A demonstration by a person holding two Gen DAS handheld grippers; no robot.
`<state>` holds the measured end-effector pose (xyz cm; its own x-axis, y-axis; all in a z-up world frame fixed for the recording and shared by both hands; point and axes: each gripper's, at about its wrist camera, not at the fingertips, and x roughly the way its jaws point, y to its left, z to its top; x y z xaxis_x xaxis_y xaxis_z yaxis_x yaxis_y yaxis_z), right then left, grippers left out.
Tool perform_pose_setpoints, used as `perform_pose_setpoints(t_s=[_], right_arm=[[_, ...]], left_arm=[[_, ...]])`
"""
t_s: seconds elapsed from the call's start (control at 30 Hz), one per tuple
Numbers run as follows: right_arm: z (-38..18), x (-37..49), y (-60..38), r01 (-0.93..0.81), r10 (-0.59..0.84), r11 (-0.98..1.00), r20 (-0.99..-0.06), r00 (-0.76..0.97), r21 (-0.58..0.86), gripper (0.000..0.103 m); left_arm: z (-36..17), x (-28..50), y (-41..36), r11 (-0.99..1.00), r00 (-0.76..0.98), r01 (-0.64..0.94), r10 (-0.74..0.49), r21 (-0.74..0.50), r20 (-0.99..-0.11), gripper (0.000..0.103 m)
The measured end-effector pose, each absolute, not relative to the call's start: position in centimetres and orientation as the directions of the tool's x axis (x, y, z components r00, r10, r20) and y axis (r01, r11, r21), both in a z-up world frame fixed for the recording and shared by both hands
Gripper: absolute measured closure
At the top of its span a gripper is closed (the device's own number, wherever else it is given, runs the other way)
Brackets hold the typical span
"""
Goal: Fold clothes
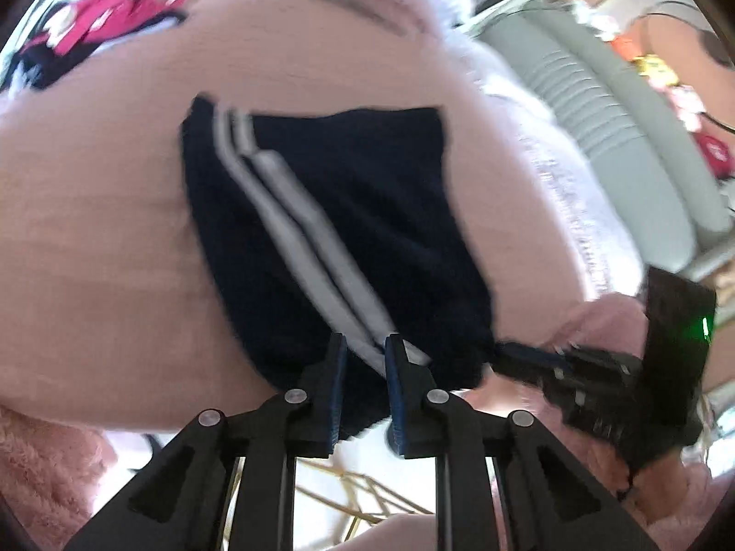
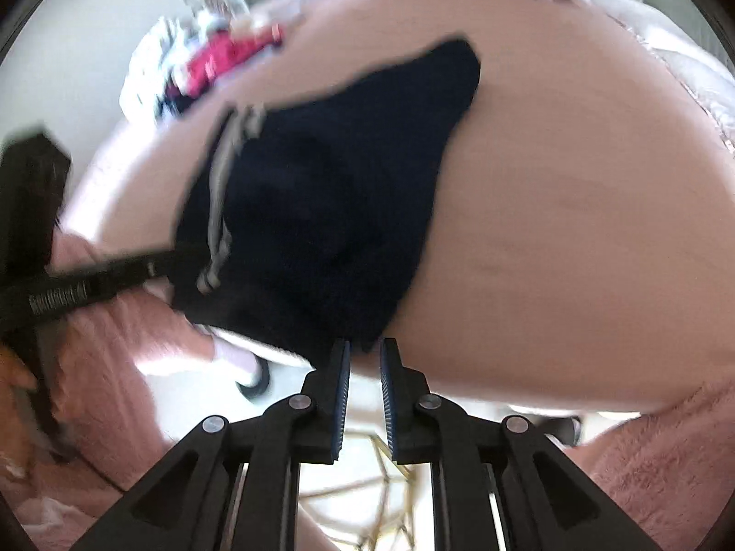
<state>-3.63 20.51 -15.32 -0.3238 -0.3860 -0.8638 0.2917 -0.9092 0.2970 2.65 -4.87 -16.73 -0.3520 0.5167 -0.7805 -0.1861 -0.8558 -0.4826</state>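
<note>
A navy garment (image 1: 358, 211) with two white side stripes (image 1: 294, 225) lies folded on a pink covered surface (image 1: 92, 229), its near hem hanging at the front edge. My left gripper (image 1: 365, 344) has that hem, stripes included, filling the narrow gap between its pads. In the right wrist view the same garment (image 2: 321, 211) runs down to my right gripper (image 2: 365, 344), whose tips pinch its near edge. From the left wrist view, the right gripper (image 1: 505, 353) grips the garment's right corner, drawn to a point. The left gripper (image 2: 170, 257) meets the striped edge.
A heap of red, white and black clothes (image 1: 101, 14) lies at the surface's far left, also seen as the heap (image 2: 206, 64). A ribbed grey-green seat (image 1: 597, 105) stands to the right. Pink fuzzy sleeves (image 2: 643, 459) flank the grippers. White floor with a gold wire frame (image 2: 367, 496) lies below.
</note>
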Motion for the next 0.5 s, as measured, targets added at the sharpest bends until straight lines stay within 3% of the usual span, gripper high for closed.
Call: perform_pose_setpoints(t_s=[0.1,0.3,0.43,0.5], right_arm=[[-13.9,-4.4,19.6,0.315,-0.413,-0.900,-0.819,-0.398,0.301,0.088],[-16.9,-5.7,16.2,0.426,-0.282,-0.893,-0.917,-0.281,0.144,0.083],[-14.7,-7.0,16.5,0.453,-0.369,-0.863,-0.892,-0.262,0.224,0.083],[-13.7,-8.3,16.4,0.453,-0.397,-0.859,-0.870,-0.291,0.241,0.081]], left_arm=[[-17.8,2.7,-4.1,-0.895,-0.273,-0.182,0.444,-0.408,-0.853,0.087],[-15.2,1.0,-5.6,-0.900,-0.280,-0.180,0.434,-0.397,-0.856,0.087],[-14.9,-2.7,-5.1,-0.874,-0.289,-0.221,0.483,-0.433,-0.827,0.087],[-16.6,-4.3,-4.5,-0.888,-0.227,-0.219,0.449,-0.404,-0.864,0.087]])
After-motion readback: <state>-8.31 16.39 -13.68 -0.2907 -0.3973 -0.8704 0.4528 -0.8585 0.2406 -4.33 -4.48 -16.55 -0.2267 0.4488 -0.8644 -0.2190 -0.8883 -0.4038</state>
